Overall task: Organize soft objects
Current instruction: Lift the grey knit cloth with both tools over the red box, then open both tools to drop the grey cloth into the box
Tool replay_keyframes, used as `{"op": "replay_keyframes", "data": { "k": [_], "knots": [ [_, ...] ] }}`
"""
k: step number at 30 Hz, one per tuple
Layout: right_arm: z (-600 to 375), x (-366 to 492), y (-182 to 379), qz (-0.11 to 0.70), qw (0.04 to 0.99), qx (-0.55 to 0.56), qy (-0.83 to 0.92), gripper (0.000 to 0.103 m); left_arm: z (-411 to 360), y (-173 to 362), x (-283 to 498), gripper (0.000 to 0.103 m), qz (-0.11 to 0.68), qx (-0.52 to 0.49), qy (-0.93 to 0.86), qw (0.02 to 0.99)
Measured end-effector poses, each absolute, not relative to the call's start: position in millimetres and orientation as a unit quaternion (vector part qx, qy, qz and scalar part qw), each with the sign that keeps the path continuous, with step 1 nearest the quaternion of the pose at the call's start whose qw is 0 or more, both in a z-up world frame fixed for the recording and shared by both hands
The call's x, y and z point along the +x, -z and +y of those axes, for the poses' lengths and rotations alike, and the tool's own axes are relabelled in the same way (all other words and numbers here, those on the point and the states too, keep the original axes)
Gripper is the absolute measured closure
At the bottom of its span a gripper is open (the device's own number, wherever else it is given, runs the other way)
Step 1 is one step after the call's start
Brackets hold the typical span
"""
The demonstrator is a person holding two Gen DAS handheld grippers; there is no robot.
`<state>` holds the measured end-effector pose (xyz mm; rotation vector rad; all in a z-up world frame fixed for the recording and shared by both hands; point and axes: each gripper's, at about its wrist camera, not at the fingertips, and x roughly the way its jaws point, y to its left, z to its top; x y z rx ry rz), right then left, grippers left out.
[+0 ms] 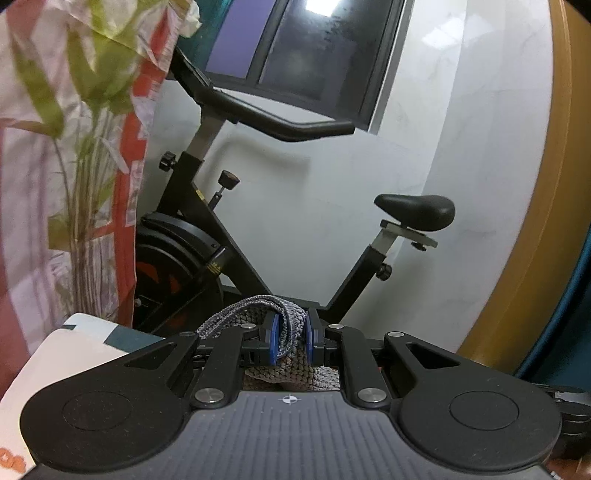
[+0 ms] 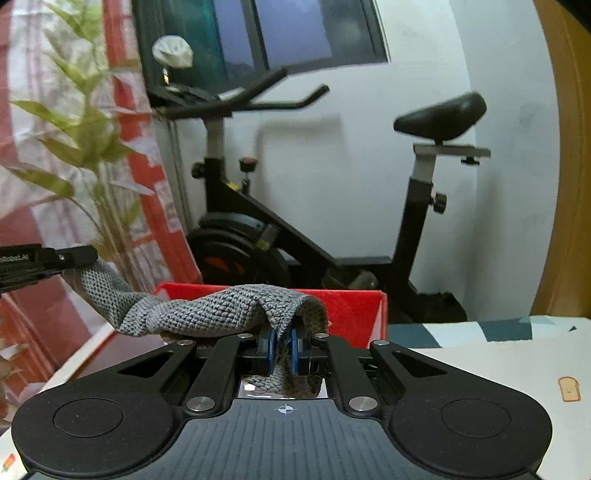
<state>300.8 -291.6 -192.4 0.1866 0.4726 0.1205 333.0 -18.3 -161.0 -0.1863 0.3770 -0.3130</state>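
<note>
White wall backs an exercise bike (image 2: pixel 295 206), with a leafy curtain (image 2: pixel 55 147) to its left and a dark window (image 2: pixel 288 33) above it. Nearer than the bike, just in front of its base, sits a red box (image 2: pixel 354 314), and a patterned sheet (image 2: pixel 498 354) covers the surface on the near side of that box. A grey knit cloth (image 2: pixel 207 314) hangs in the air in front of the bike, stretched between the two tools: the right gripper (image 2: pixel 283 350) has its blue pads pressed together on one bunched end, and the left gripper (image 1: pixel 291 339) pinches the other end, its tip showing at the left edge of the right wrist view. Both holds look firm, with folds of knit caught between the pads. The step in hand seems to be carrying the cloth toward the red box, or spreading it for a fold; which of the two I cannot tell. To do it well, both ends should travel level and together, so the span neither sags onto the box rim nor pulls tight enough to slip a pad. The knit is loose and stretchy, so a gentle pace suits it, and neither pinch should ease until the cloth rests where it belongs.
</note>
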Motion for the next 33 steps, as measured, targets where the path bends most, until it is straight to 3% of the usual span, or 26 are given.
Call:
{"op": "replay_keyframes", "data": {
  "k": [13, 15, 17, 19, 20, 22, 27, 30, 33],
  "knots": [
    [-271.5, 377.0, 219.9, 0.336, 0.941, -0.006, -0.040, 0.095, -39.0, 200.3, 406.7, 0.087, 0.267, -0.102, 0.179, 0.941],
    [-266.7, 382.7, 225.3, 0.354, 0.934, -0.016, -0.043, 0.094, -36.8, 203.2, 410.8, 0.085, 0.283, -0.106, 0.189, 0.934],
    [-263.9, 385.8, 229.2, 0.365, 0.930, -0.022, -0.041, 0.093, -34.0, 203.4, 412.4, 0.074, 0.294, -0.108, 0.196, 0.929],
    [-263.5, 386.6, 230.7, 0.372, 0.927, -0.020, -0.041, 0.086, -32.9, 203.3, 409.4, 0.050, 0.300, -0.106, 0.204, 0.926],
    [-263.0, 387.0, 231.4, 0.379, 0.924, -0.019, -0.043, 0.081, -32.7, 203.2, 407.2, 0.046, 0.303, -0.105, 0.211, 0.923],
    [-262.5, 384.5, 230.8, 0.385, 0.922, -0.019, -0.040, 0.077, -34.2, 203.1, 403.5, 0.043, 0.309, -0.102, 0.224, 0.919],
    [-268.0, 366.7, 215.2, 0.362, 0.932, 0.005, -0.032, 0.047, -37.7, 196.4, 390.5, 0.033, 0.315, -0.092, 0.248, 0.911],
    [-273.2, 354.9, 203.7, 0.349, 0.937, 0.012, -0.028, 0.041, -38.0, 190.3, 378.3, 0.021, 0.308, -0.083, 0.252, 0.914],
    [-275.2, 341.2, 192.8, 0.340, 0.940, 0.015, -0.025, 0.031, -35.8, 180.9, 364.4, 0.018, 0.301, -0.074, 0.250, 0.917]
  ]
}}
